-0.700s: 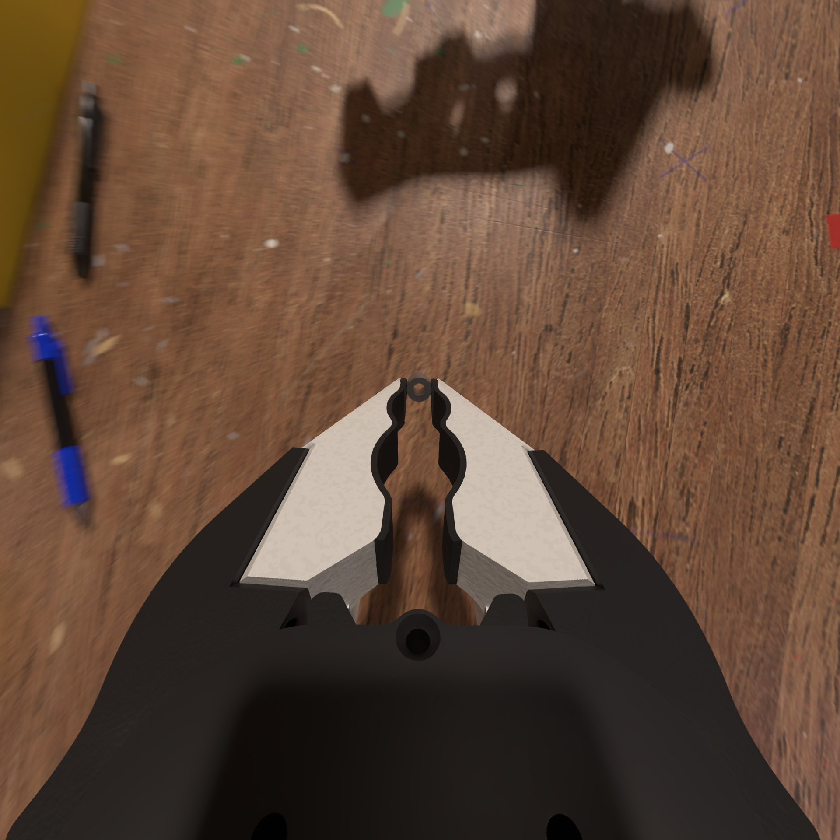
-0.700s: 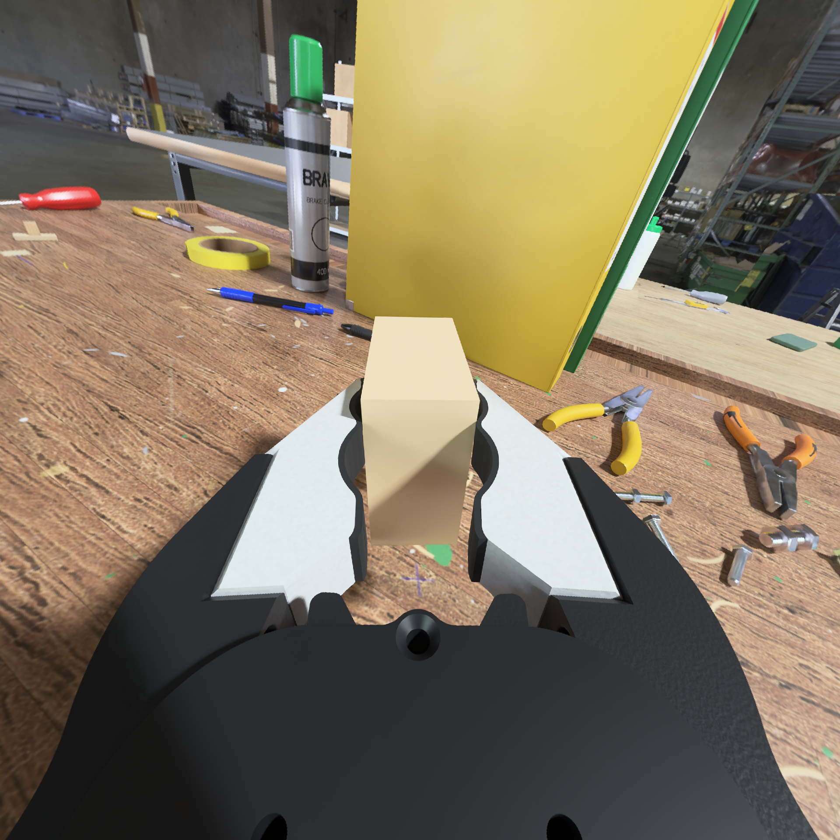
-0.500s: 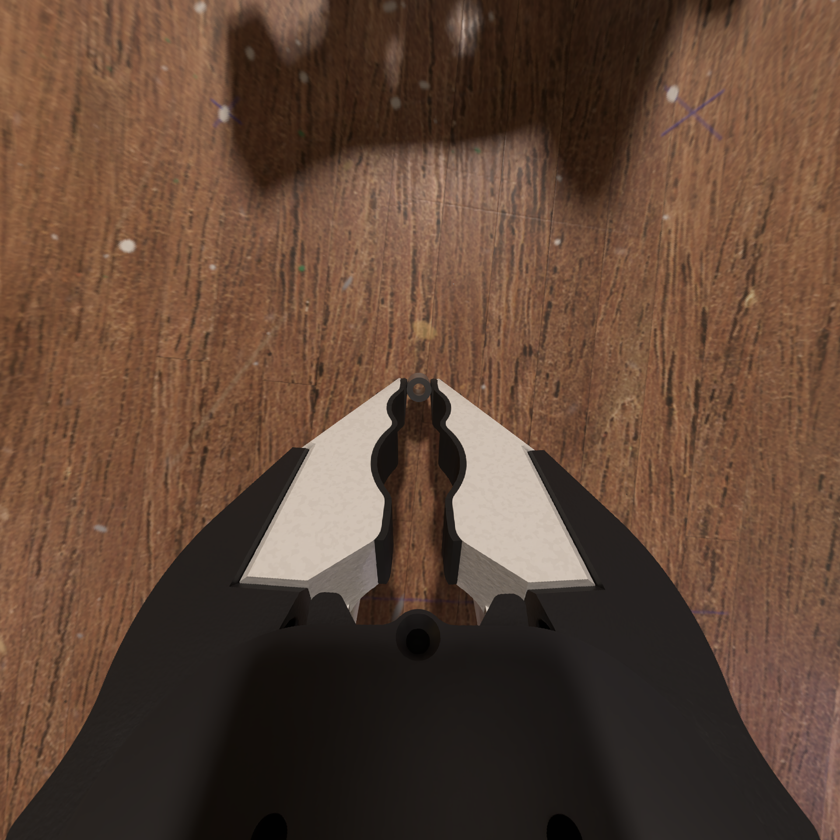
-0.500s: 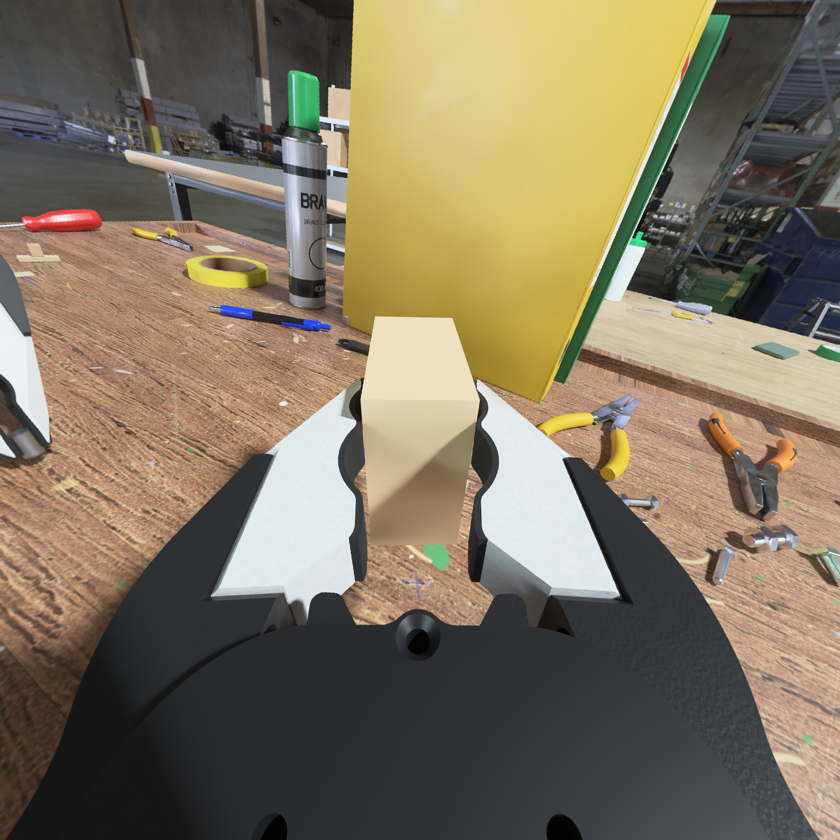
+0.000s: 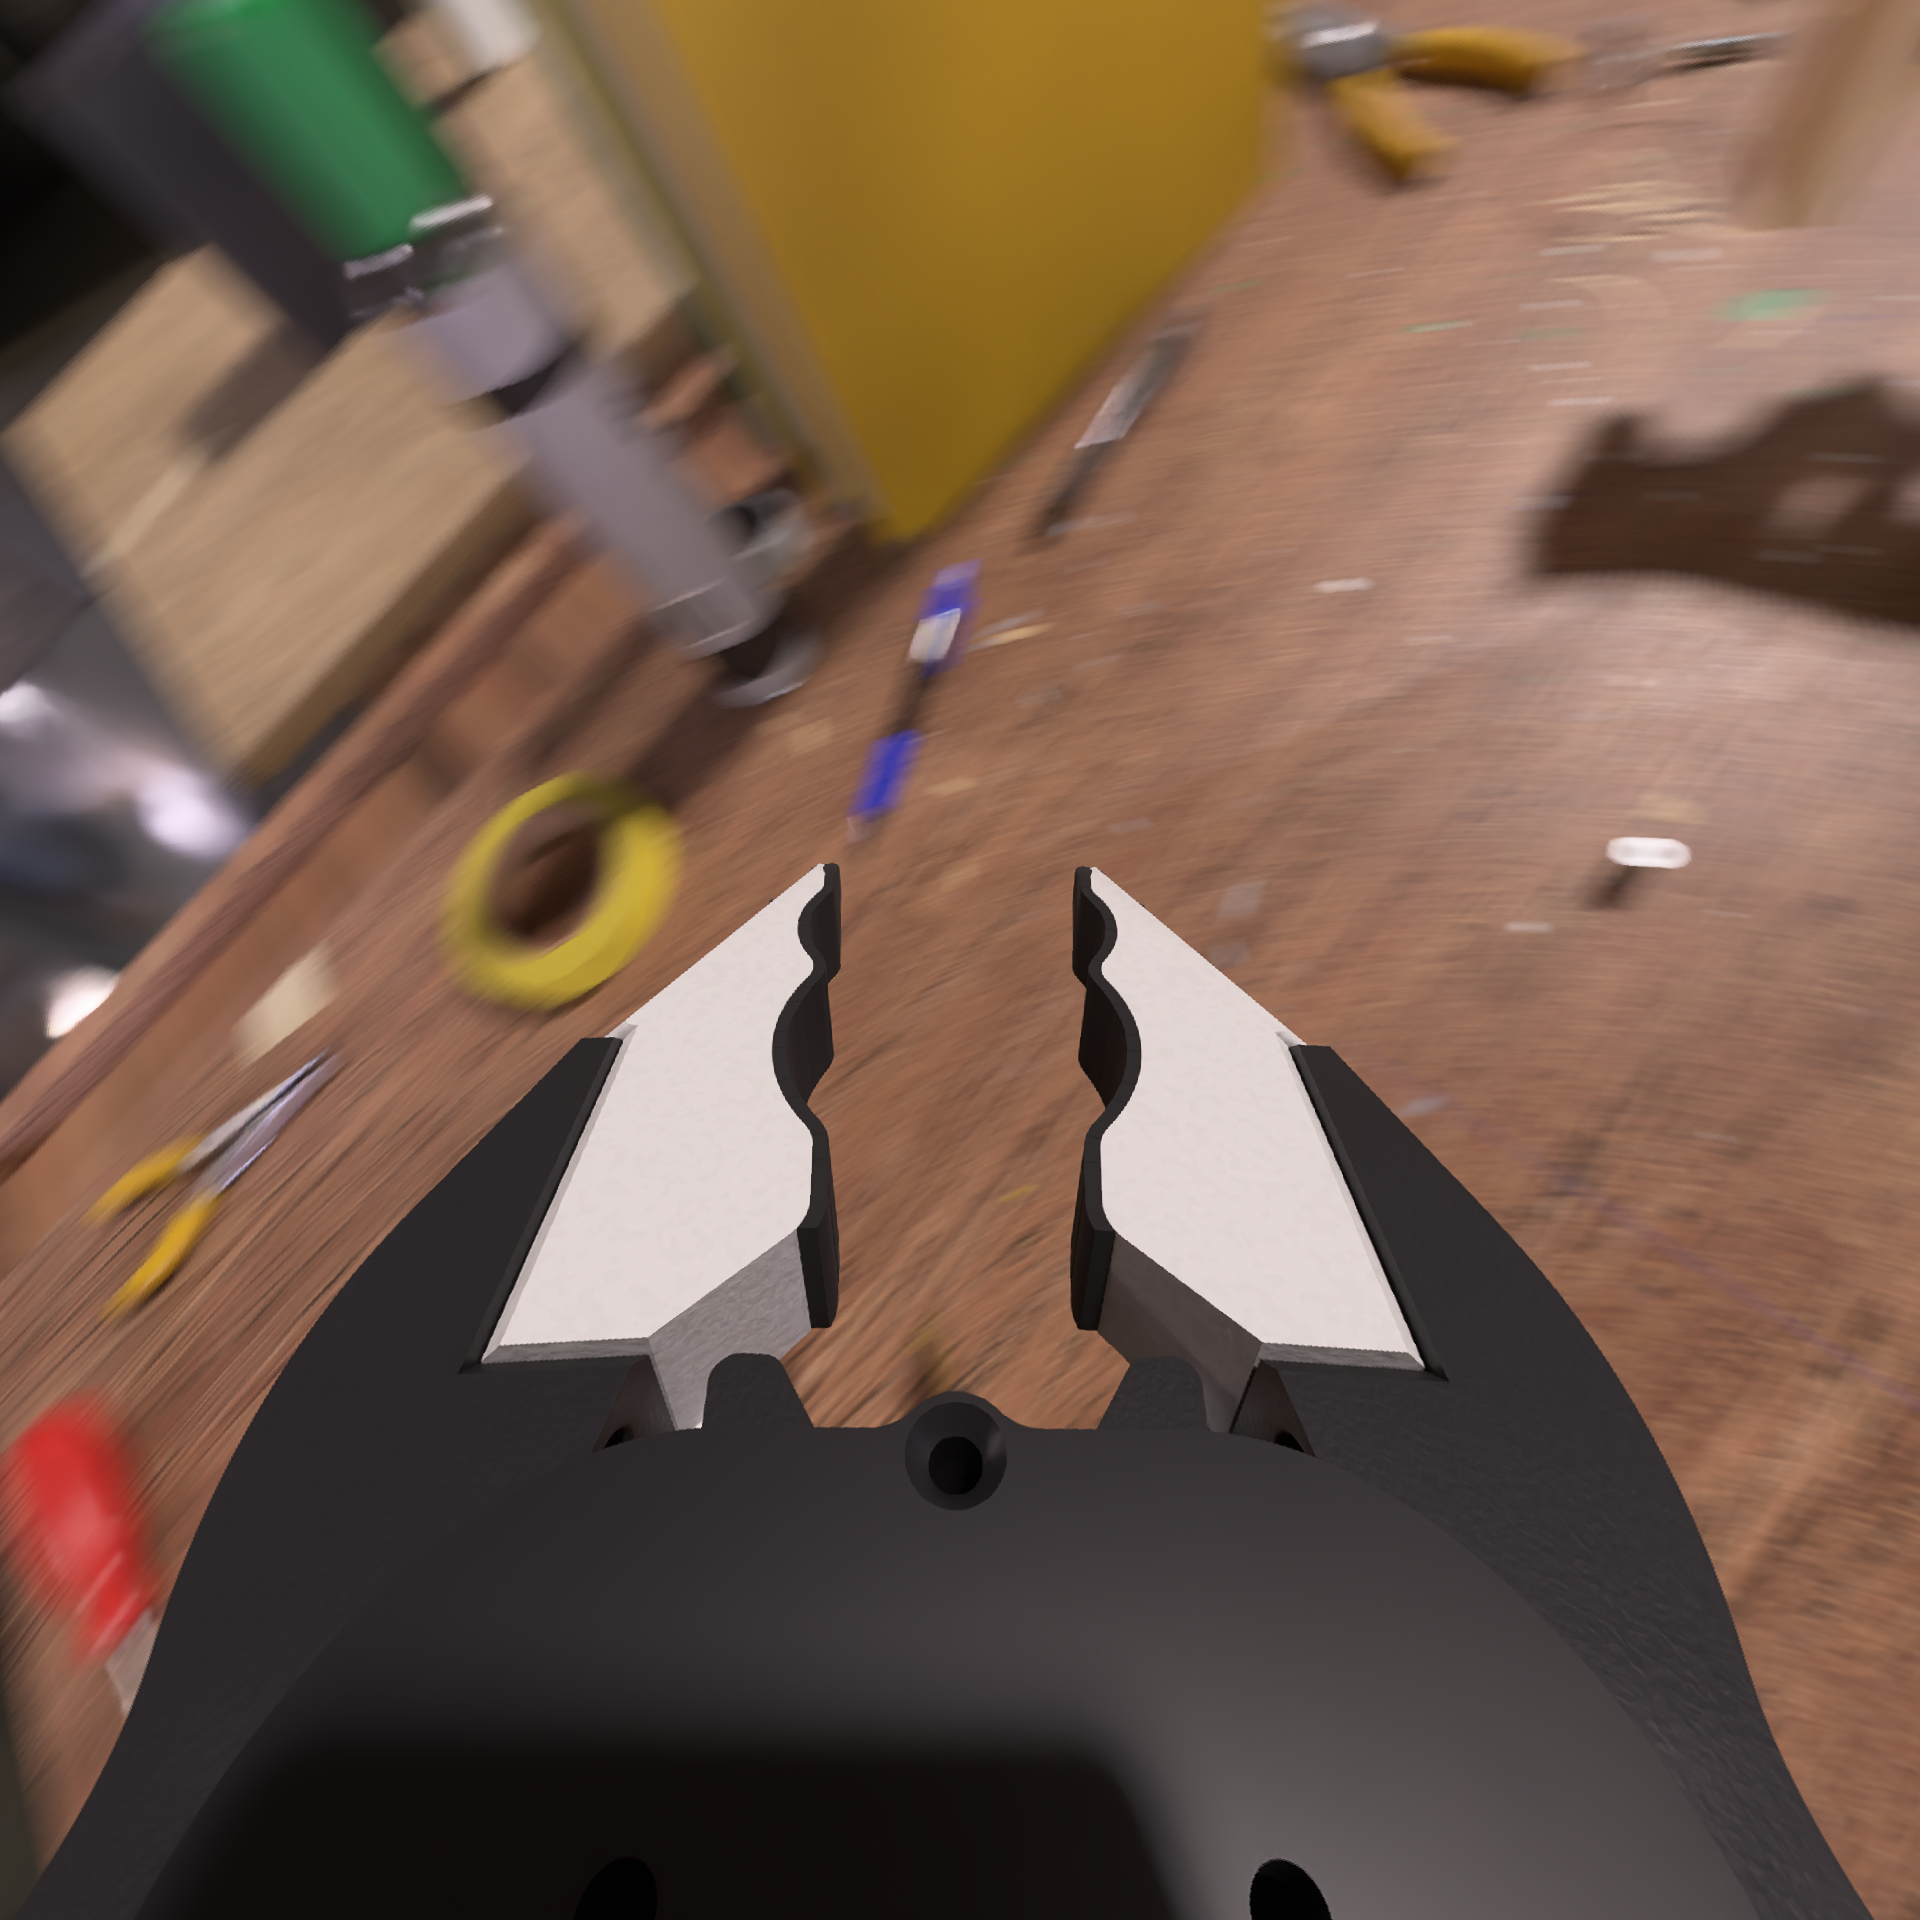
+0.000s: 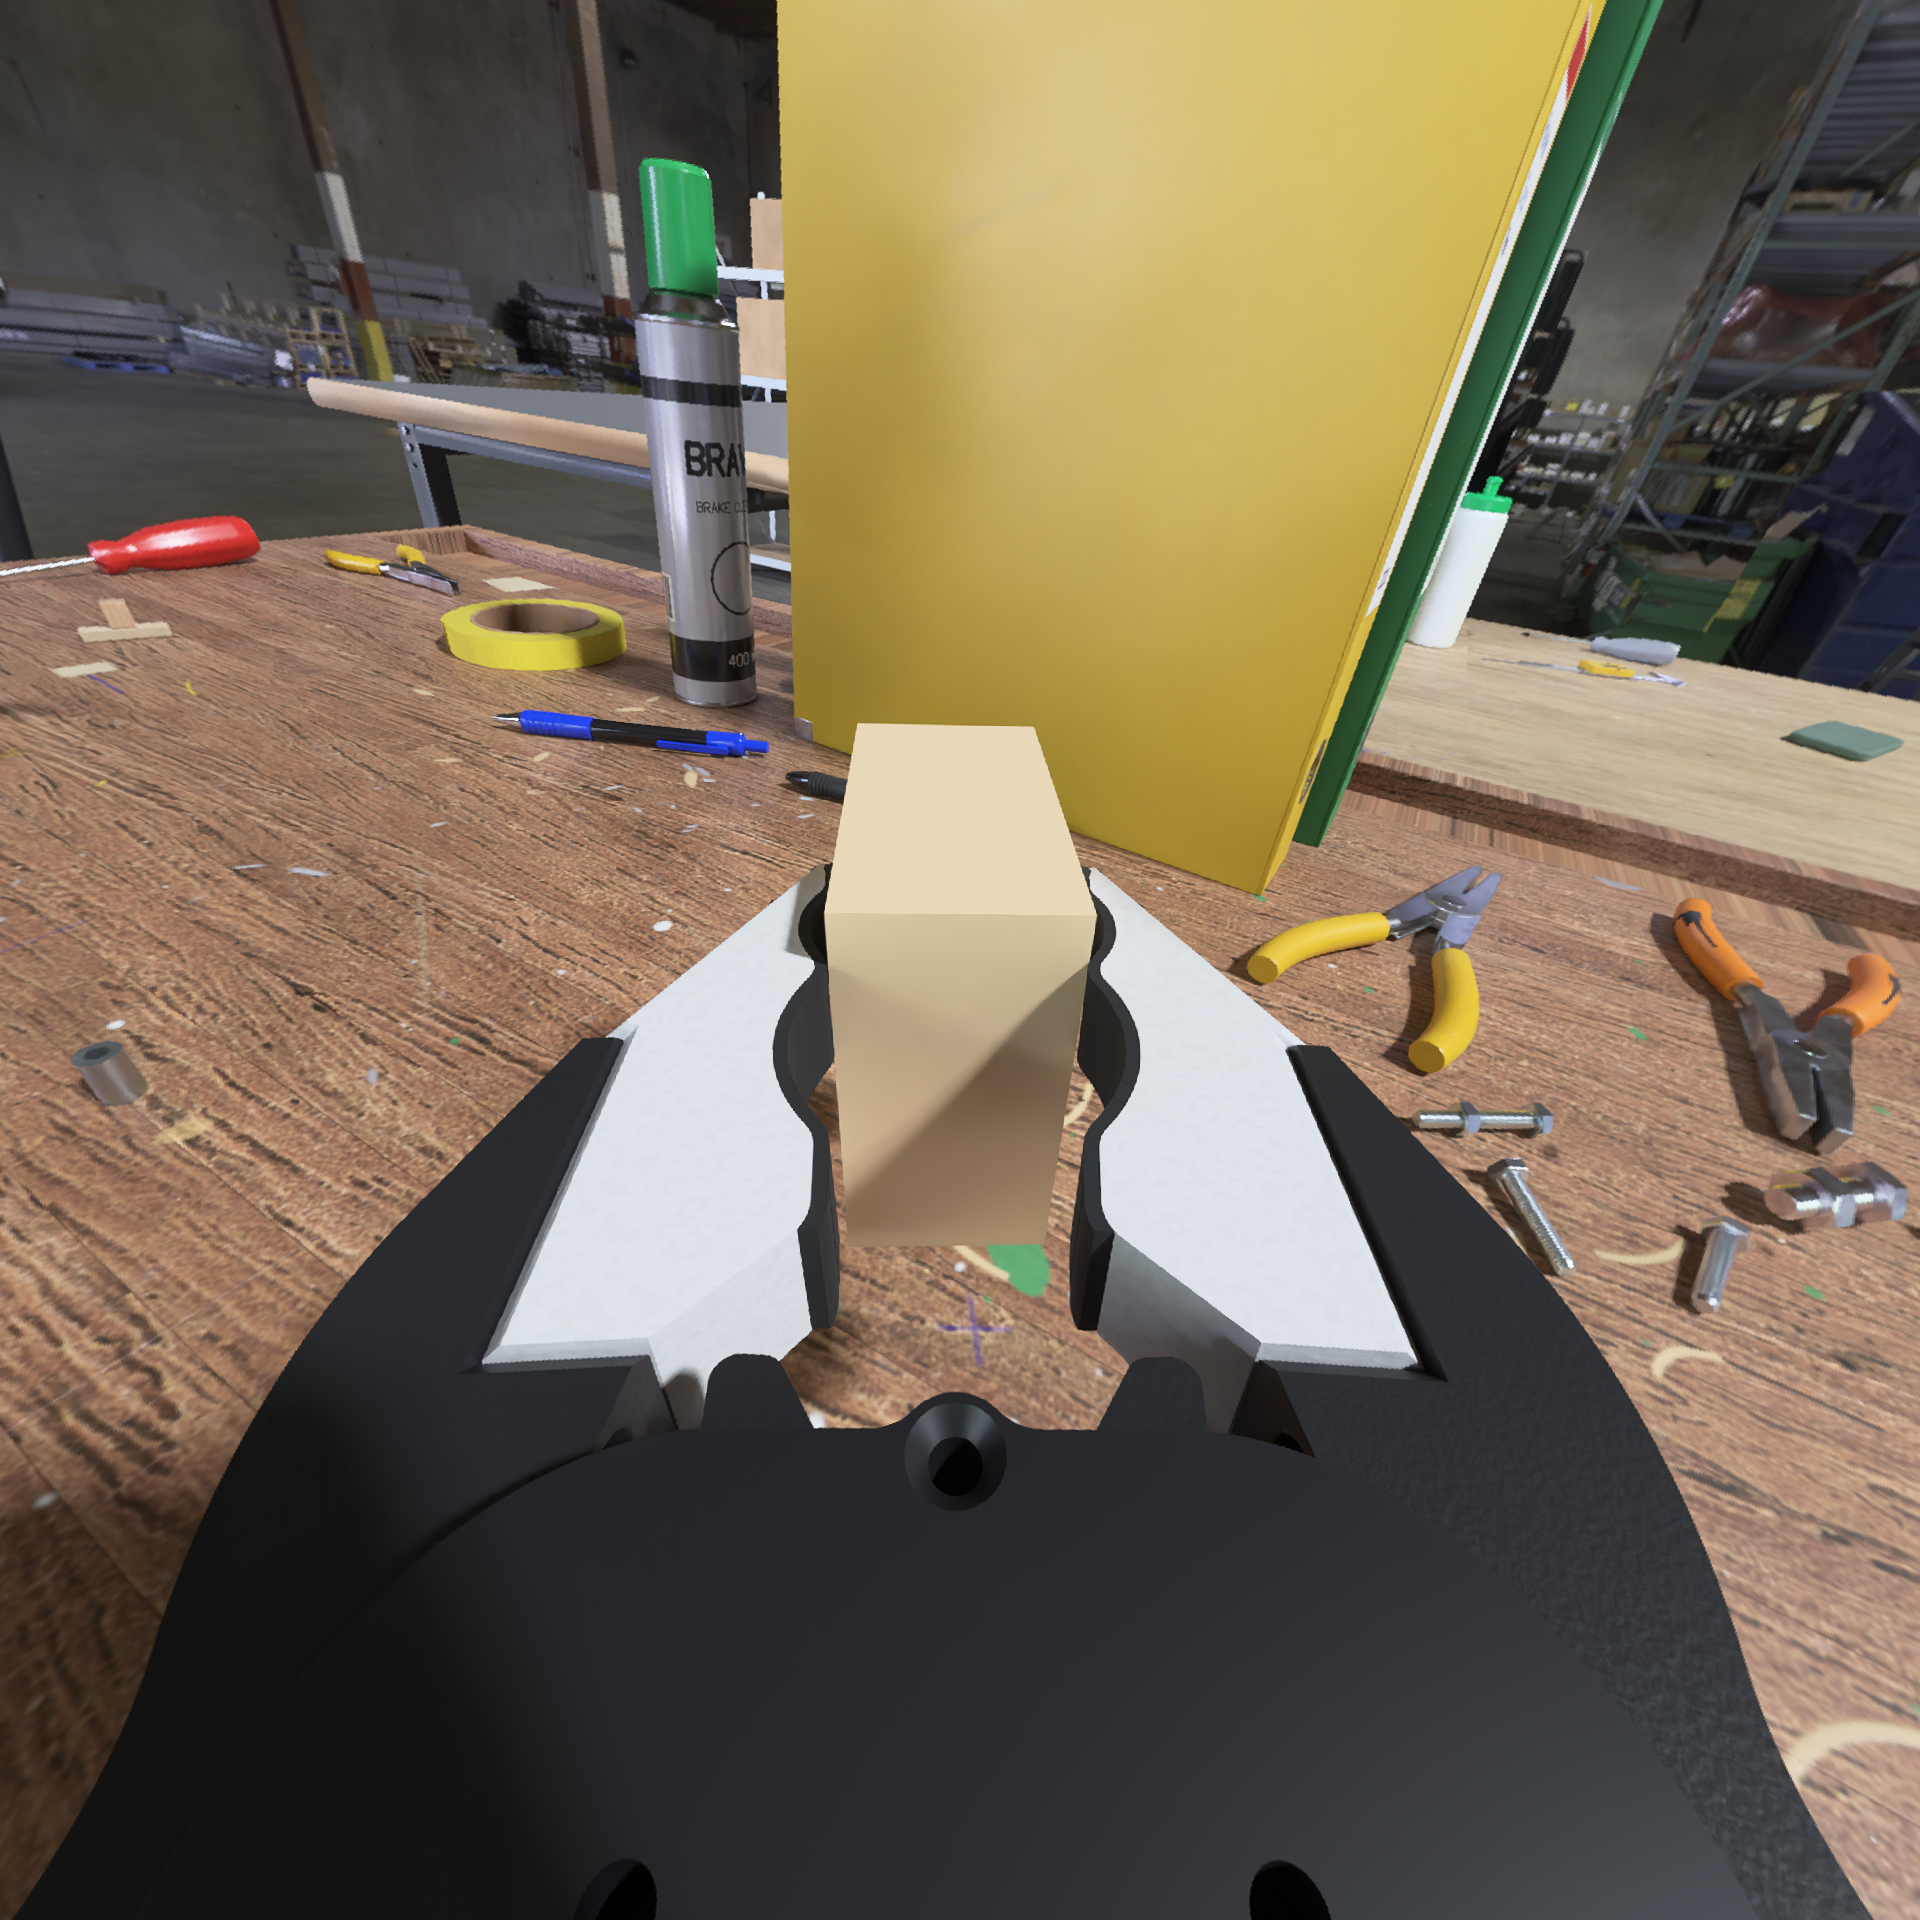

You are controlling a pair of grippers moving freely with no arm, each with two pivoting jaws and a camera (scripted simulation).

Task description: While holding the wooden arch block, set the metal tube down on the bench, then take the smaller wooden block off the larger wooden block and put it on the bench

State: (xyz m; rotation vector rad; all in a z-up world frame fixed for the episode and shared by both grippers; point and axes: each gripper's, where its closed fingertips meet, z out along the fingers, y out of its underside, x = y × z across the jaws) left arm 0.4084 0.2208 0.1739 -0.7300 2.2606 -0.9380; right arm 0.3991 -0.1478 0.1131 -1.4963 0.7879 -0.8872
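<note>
My right gripper [image 6: 956, 894] is shut on the pale wooden arch block [image 6: 956, 987] and holds it above the bench [image 6: 312, 935]. The small grey metal tube [image 6: 109, 1070] rests on the bench at the far left of the right wrist view, apart from both grippers. My left gripper [image 5: 954, 883] is open and empty above the bench [image 5: 1299, 935]; its view is blurred by motion. No stacked wooden blocks show in either view.
A tall yellow panel [image 6: 1091, 416] stands behind the arch block, with a spray can [image 6: 691, 468], a yellow tape roll [image 6: 533, 632] and a blue pen [image 6: 634, 730] to its left. Yellow pliers [image 6: 1392, 956], orange pliers [image 6: 1787, 1039] and bolts [image 6: 1527, 1216] lie at the right.
My left gripper has opened and let go of the metal tube, which now rests on the bench. It has swung up to face across the bench. My right gripper still holds the arch block.
</note>
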